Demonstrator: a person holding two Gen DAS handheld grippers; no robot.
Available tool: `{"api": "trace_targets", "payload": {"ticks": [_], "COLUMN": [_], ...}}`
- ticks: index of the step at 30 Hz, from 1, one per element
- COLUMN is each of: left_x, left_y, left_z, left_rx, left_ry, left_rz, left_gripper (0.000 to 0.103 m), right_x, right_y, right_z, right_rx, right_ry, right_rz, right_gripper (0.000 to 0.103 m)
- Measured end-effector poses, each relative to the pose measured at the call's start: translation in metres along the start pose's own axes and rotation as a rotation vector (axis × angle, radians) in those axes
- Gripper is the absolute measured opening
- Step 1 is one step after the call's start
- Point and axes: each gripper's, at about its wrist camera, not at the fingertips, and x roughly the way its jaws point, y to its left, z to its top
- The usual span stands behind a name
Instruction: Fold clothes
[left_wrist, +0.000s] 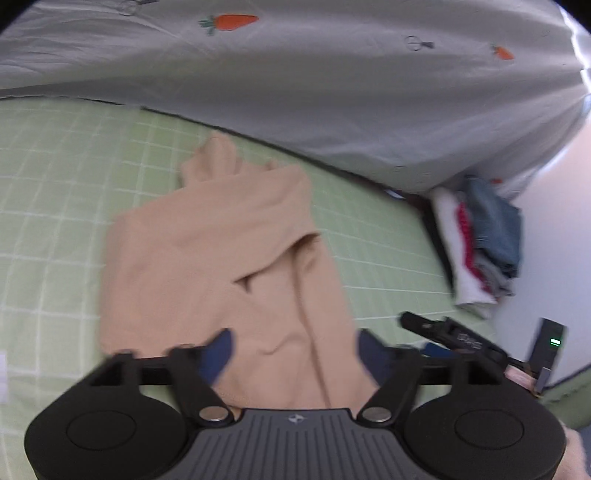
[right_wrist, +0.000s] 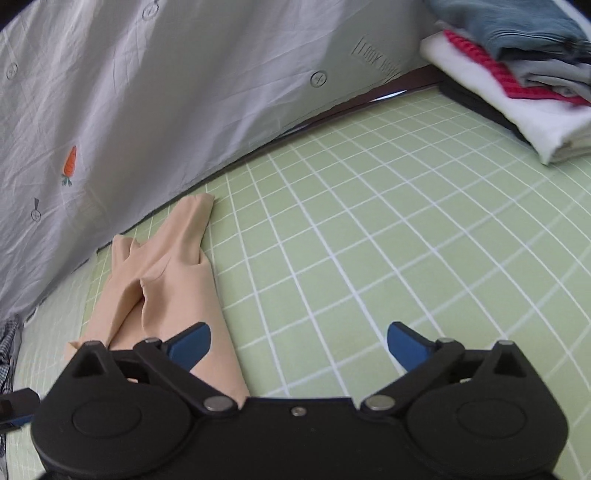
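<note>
The peach garment (left_wrist: 221, 251) lies partly folded on the green checked sheet (left_wrist: 48, 192) of the bed, its far end close to the grey carrot-print cover (left_wrist: 332, 92). The left tool (left_wrist: 295, 350) stands spread, blue fingers (left_wrist: 218, 354) on either side of the garment's near edge, not pinching it. The right tool (right_wrist: 299, 343) is also spread, over bare sheet; the garment lies beneath its left finger. Folded clothes (right_wrist: 517, 74) sit stacked well apart.
</note>
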Motion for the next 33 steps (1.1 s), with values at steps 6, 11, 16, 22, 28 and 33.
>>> {"api": "trace_targets", "payload": {"ticks": [6,11,16,22,28,33], "left_x": [-0.014,-0.029,-0.032,-0.024,-0.027,-0.039], "left_y": [0.031,0.057,0.074,0.077,0.069,0.057], "left_z": [-0.009,-0.021,-0.03,-0.03,-0.029,-0.034], "left_rx": [-0.077,-0.134,-0.174,-0.168,-0.156,-0.156], "left_ry": [0.013,0.021,0.033,0.065,0.04,-0.002], "left_rz": [0.212,0.346,0.393,0.404,0.377,0.359], "left_gripper": [0.083,0.085,0.088,0.088,0.088,0.088], "right_x": [0.0,0.011,0.02,0.034,0.032,0.008], "right_y": [0.029,0.077,0.117,0.129,0.121,0.116], "right_z": [-0.011,-0.02,-0.036,-0.052,-0.05,-0.05], "right_rx": [-0.1,-0.24,-0.393,-0.469,-0.47,-0.454], "right_ry": [-0.01,0.039,0.075,0.162,0.157,0.108], "right_rz": [0.066,0.217,0.279,0.31,0.267,0.317], "right_gripper": [0.103,0.103,0.081,0.056,0.014,0.004]}}
